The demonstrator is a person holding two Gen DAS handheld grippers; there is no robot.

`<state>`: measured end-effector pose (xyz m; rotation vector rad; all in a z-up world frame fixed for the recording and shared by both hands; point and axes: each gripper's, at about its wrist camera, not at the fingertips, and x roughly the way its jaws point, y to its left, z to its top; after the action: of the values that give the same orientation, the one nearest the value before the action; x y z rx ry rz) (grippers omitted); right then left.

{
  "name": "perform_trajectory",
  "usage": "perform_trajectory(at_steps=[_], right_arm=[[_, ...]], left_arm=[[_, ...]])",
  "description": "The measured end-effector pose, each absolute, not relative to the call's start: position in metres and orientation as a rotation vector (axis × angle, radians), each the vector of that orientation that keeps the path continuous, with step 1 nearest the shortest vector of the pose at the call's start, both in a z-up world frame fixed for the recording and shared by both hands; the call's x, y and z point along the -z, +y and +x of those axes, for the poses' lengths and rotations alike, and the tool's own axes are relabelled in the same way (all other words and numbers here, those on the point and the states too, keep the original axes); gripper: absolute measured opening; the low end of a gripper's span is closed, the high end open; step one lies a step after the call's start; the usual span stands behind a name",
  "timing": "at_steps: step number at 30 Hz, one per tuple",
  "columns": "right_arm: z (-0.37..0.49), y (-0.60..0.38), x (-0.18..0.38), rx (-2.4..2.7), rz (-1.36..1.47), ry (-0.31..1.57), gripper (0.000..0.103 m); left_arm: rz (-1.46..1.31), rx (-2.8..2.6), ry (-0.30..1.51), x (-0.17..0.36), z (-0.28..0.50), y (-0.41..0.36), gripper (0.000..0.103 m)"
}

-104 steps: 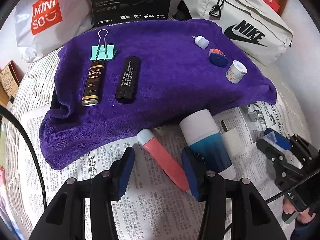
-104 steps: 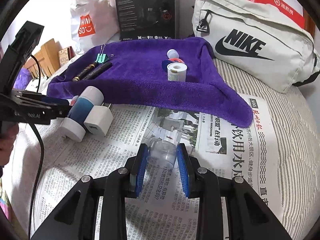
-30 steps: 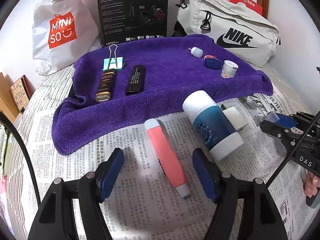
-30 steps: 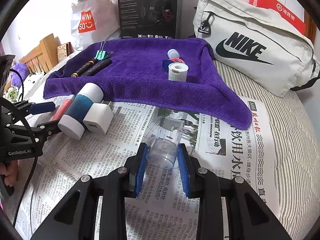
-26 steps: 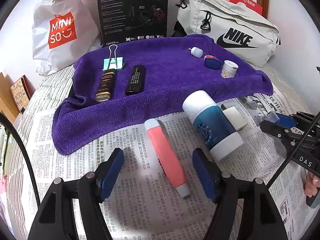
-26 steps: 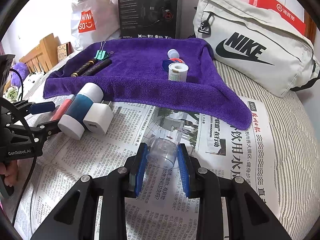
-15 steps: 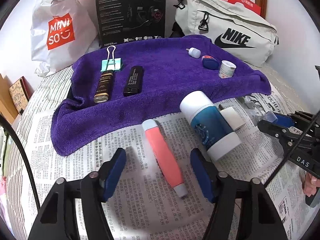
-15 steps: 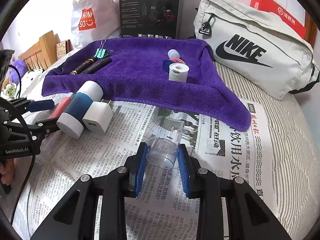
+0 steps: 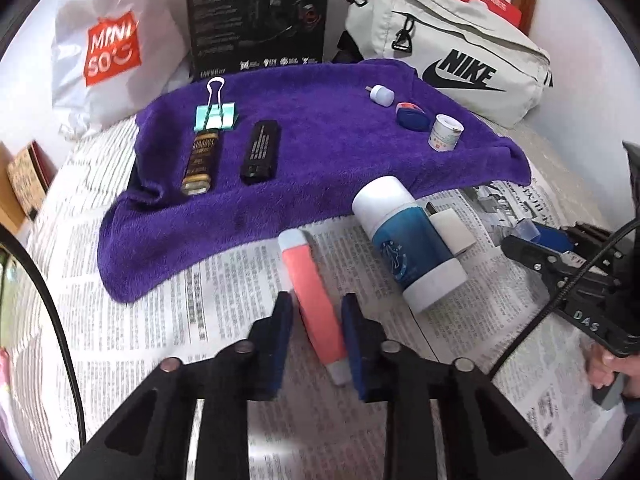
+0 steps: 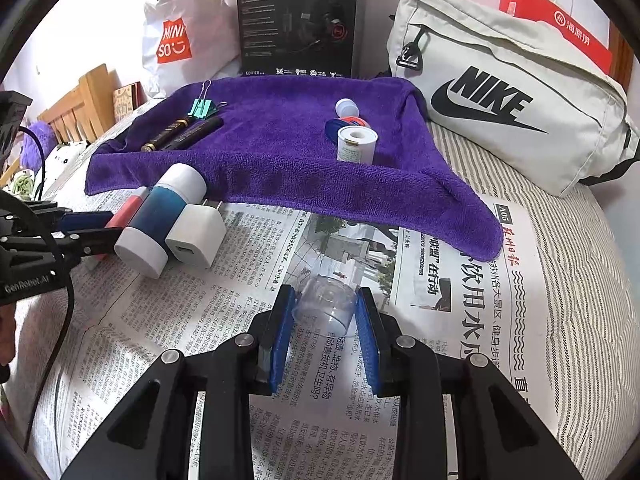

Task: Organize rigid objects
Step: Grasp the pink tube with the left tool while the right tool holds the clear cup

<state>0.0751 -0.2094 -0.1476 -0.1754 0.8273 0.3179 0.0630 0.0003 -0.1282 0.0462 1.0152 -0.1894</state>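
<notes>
My left gripper (image 9: 316,320) is closing on the smooth pink tube (image 9: 314,296) lying on the newsprint (image 9: 224,304); right gripper (image 10: 324,312) clamps a clear plastic cup (image 10: 326,304). Only the right view shows the white charger's (image 10: 196,236) port face, near the fuzzy purple towel (image 10: 280,148).

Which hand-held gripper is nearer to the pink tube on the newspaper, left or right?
Left. The left hand-held gripper is closing around the pink tube. The right hand-held gripper holds a clear cap, beyond the blue bottle.
</notes>
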Motion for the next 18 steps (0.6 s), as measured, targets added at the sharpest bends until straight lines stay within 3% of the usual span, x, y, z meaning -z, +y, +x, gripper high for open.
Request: perform_trajectory(at_steps=[18], right_arm=[[0.0761,-0.2117,0.1472,-0.327,-0.158,0.830,0.031]], left_arm=[[-0.023,0.213,1.088,0.1246,0.0655,0.0075,0.019]])
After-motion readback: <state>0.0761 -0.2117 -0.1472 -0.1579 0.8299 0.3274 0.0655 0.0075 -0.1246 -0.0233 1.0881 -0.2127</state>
